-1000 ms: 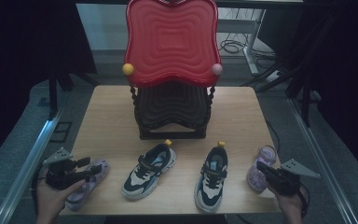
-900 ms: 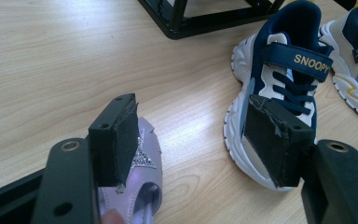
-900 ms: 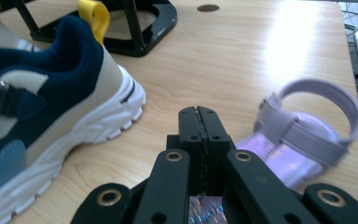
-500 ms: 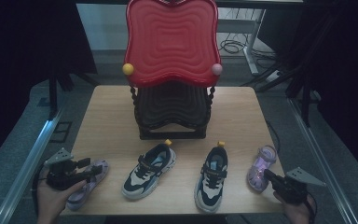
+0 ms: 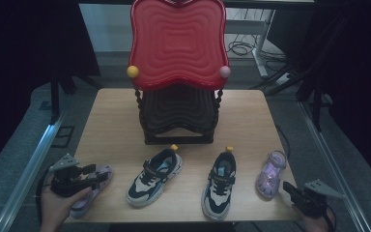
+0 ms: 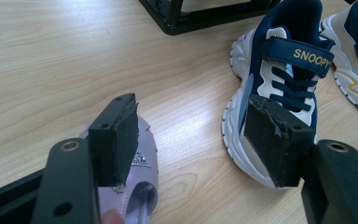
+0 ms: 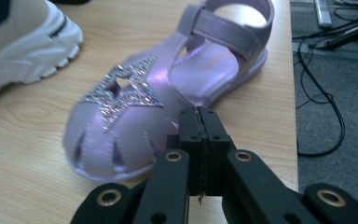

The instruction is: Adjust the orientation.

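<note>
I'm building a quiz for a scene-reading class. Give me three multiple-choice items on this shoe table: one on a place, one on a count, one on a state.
1. Where is the right-hand purple sandal?
A. On the red shelf
B. On the table near its right edge
C. On the floor

2. How many navy sneakers stand on the table?
A. One
B. Two
C. Four

3. How is the right gripper?
A. Open wide
B. Shut on a sneaker
C. Shut, holding nothing

Answers:
1 B, the sandal lies flat on the wood by the right edge.
2 B, the left sneaker and right sneaker stand mid-table.
3 C, its fingers press together short of the sandal.
</note>
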The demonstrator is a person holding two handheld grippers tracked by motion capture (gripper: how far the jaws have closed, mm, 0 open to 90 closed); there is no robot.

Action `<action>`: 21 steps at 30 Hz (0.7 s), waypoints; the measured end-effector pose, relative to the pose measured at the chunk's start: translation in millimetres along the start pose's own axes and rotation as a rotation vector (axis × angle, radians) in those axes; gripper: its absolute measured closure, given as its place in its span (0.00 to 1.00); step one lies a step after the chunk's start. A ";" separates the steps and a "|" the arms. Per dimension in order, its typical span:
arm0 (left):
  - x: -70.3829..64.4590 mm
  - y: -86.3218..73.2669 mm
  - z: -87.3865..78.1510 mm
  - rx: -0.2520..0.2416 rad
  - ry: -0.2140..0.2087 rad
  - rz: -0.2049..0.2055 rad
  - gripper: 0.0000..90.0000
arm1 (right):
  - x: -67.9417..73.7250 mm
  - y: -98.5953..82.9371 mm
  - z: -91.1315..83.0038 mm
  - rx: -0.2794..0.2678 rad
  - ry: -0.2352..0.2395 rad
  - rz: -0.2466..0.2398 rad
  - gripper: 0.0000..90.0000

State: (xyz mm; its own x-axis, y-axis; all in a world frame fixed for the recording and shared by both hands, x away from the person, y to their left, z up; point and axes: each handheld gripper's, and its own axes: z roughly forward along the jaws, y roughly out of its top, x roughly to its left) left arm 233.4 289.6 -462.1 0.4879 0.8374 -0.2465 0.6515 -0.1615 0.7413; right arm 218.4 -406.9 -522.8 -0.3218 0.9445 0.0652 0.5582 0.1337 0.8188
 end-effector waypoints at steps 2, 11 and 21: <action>-0.5 -0.1 1.0 0.003 -0.003 0.002 0.39 | -1.0 -0.8 2.6 0.015 -0.010 -0.006 1.00; -0.7 -0.1 1.2 0.003 -0.002 0.001 0.39 | -2.9 -1.3 3.5 0.030 -0.015 -0.010 1.00; -1.0 -0.5 1.5 0.004 -0.002 0.004 0.39 | 11.7 4.7 6.6 0.060 -0.014 -0.081 1.00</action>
State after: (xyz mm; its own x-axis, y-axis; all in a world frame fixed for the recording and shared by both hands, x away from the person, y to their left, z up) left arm 233.5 288.0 -463.1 0.4918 0.8355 -0.2452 0.6519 -0.1666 0.7398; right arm 222.4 -393.3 -521.9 -0.3576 0.9338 -0.0080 0.5756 0.2271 0.7856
